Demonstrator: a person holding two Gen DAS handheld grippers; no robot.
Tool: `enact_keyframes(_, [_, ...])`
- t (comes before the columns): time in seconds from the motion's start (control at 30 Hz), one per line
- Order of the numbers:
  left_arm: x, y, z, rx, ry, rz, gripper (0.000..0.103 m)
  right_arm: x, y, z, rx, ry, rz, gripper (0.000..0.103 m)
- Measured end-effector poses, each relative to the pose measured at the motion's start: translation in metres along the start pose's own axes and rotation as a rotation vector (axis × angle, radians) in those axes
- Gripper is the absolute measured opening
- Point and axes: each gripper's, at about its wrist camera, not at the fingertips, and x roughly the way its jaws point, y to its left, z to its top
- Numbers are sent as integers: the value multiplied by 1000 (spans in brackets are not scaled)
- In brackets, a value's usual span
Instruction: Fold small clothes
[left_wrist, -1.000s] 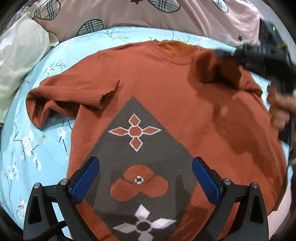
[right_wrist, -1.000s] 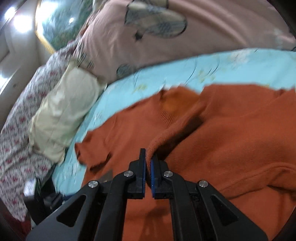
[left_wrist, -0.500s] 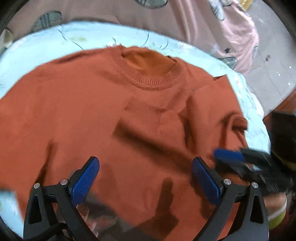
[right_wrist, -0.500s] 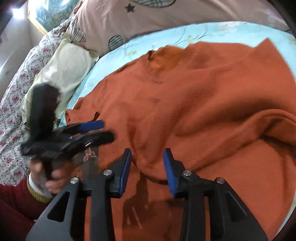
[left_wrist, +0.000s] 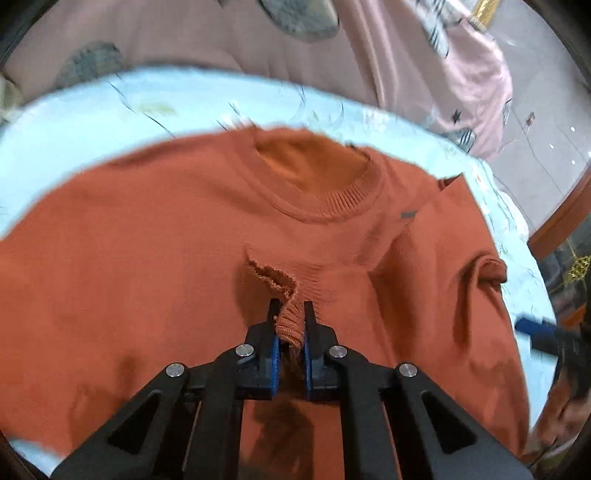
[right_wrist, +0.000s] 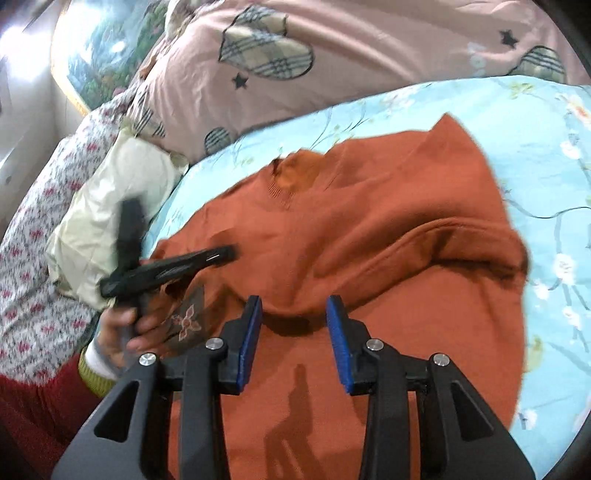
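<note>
Blue floral bedspread (right_wrist: 461, 110) under orange sweater (left_wrist: 147, 258)

Rust-orange sweater (left_wrist: 184, 280), pale blue floral sheet (right_wrist: 546, 155), pink plaid-patched pillow (right_wrist: 332, 66)

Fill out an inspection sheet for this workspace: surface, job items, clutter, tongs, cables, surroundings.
Surface: light blue floral bedsheet, sweater spread on it.
Job's things: orange sweater, neck away from the cameras, both sleeves folded in over the body; ribbed cuff lifted off the chest.
Clutter: cream bundle beside the sweater.
Tongs: left tongs shut on the ribbed cuff; right tongs open above the sweater, nothing between them.
Cables: nothing seen.
Surroundings: pink quilt with plaid patches beyond the sheet; red-and-white patterned fabric at the side.
</note>
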Motion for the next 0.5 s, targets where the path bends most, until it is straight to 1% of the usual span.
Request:
enact_keyframes(0.07, [-27,16,-14,-5,-54,15,9,-8,-10,-1,31,-21,-22,38])
enact_keyframes(0.1, [-34,26,-22,-10,-55,18,10,-11,-15,-2,46,-25,-30,38])
enact_keyframes(0.13, [-36,31,-25,-10,-45,9,11,-11,-21,-3,64,-25,-38,38])
enact_keyframes(0.17, [-34,40,-30,-18,-5,-22,11,-11,-26,-4,84,-21,-50,38])
enact_keyframes(0.23, [-26,47,-34,-33,42,-43,14,-11,-33,-6,117,-20,-67,38])
enact_keyframes(0.27, [-20,48,-32,-36,64,-55,19,-12,-36,-7,131,-24,-73,38])
enact_keyframes(0.3, [-15,49,-31,-39,76,-59,26,-14,-37,-8,140,-30,-77,38])
enact_keyframes(0.33, [-10,49,-29,-44,86,-65,29,-15,-38,-8,147,-38,-83,38])
enact_keyframes(0.4, [5,41,-23,-30,97,-68,24,-20,-41,-7,156,-55,-97,38])
enact_keyframes(0.43, [8,35,-23,-6,94,-54,13,-23,-44,-6,160,-62,-105,38])
enact_keyframes(0.47, [9,26,-21,36,86,-29,6,-28,-47,-4,164,-73,-119,38])
enact_keyframes(0.5, [1,17,-18,77,40,13,6,-33,-51,-1,166,-85,-138,40])
